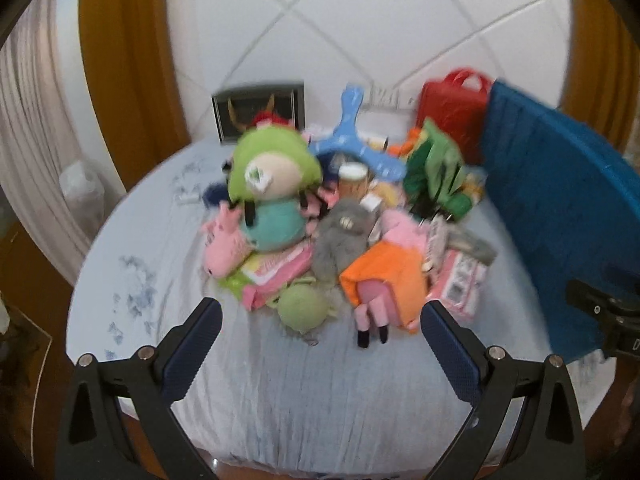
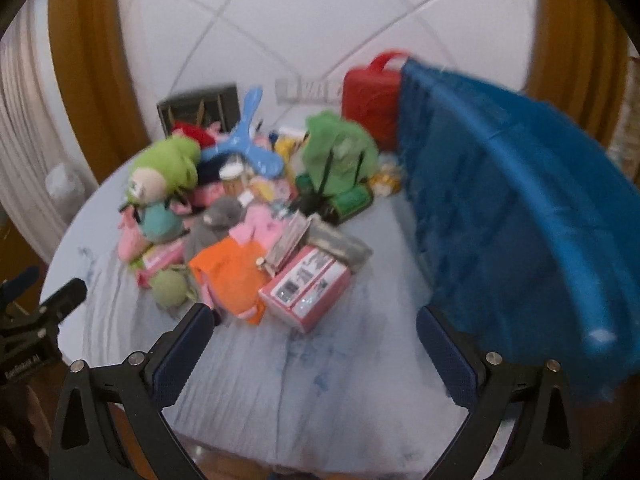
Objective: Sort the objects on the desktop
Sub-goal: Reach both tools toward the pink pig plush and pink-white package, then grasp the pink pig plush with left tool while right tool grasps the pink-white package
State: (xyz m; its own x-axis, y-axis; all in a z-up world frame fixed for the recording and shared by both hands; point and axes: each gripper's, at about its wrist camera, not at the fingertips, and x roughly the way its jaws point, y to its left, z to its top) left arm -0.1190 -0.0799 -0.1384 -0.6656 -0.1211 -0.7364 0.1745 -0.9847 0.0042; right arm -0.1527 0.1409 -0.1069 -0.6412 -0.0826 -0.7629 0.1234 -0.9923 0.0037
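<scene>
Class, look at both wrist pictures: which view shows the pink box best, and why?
The right wrist view. There the pink box lies near the front of the pile with its printed top and one side in full sight. In the left wrist view the pink box sits at the pile's right edge, partly hidden behind the orange-dressed plush.

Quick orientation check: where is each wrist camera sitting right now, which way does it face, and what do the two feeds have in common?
Left wrist: on the left gripper, angled down over the near table edge at the toy pile; its open fingers frame the orange-dressed pink plush; the right gripper shows at right.
Right wrist: on the right gripper, further right, angled down at the pink box; its fingers are open; the left gripper shows at left.
Shared: green-hooded doll, blue bin, red case.
</scene>
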